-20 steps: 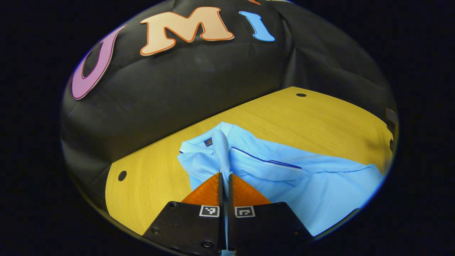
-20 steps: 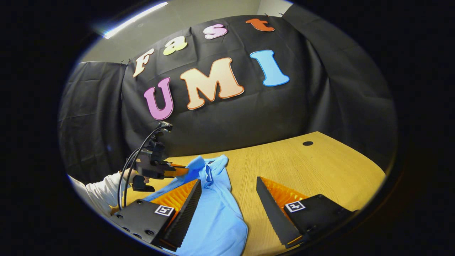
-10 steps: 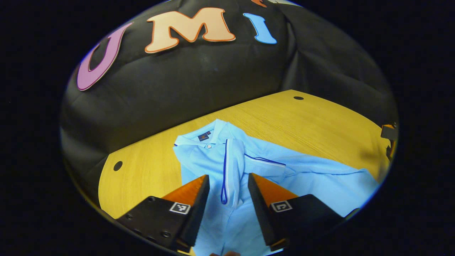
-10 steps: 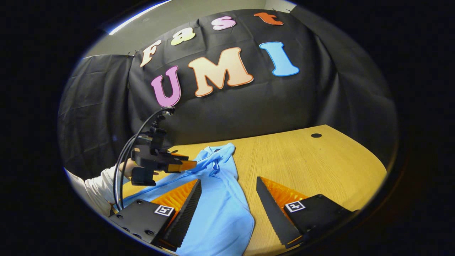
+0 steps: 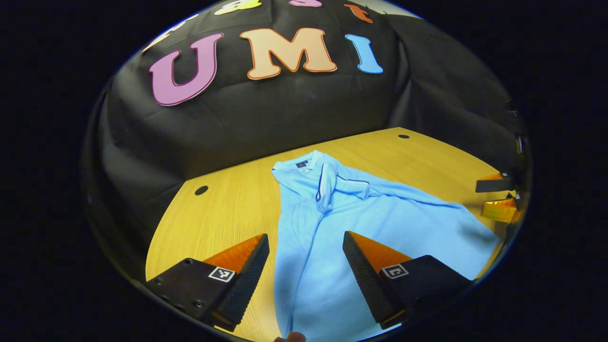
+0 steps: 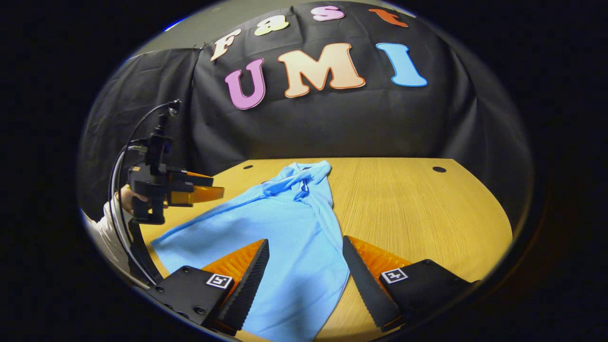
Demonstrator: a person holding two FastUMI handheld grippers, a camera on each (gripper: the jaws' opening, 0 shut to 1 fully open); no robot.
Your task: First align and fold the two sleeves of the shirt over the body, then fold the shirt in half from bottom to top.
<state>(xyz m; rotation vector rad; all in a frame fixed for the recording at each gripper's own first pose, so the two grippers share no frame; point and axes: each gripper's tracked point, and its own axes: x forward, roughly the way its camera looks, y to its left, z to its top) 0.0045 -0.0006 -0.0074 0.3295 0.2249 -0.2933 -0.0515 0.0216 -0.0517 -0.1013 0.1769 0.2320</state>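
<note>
The light blue shirt (image 5: 380, 223) lies spread on the wooden surface (image 5: 228, 209), its collar (image 5: 304, 166) toward the black cloth wall. Both sleeves are folded in over the chest just below the collar; one sleeve (image 5: 324, 187) with a dark trim line lies along the middle of the body.

The left tongs (image 5: 306, 242) hang above the lower body of the shirt, fingers spread wide, gripping nothing. In the right gripper view they appear at the left, held by a hand (image 6: 124, 195) in a white sleeve (image 6: 102, 228), above the surface beside the shirt's edge.

The right tongs (image 6: 304, 244) are equally wide open and empty, with the shirt's hem area between and below the fingers. In the left gripper view they show at the far right edge.
</note>
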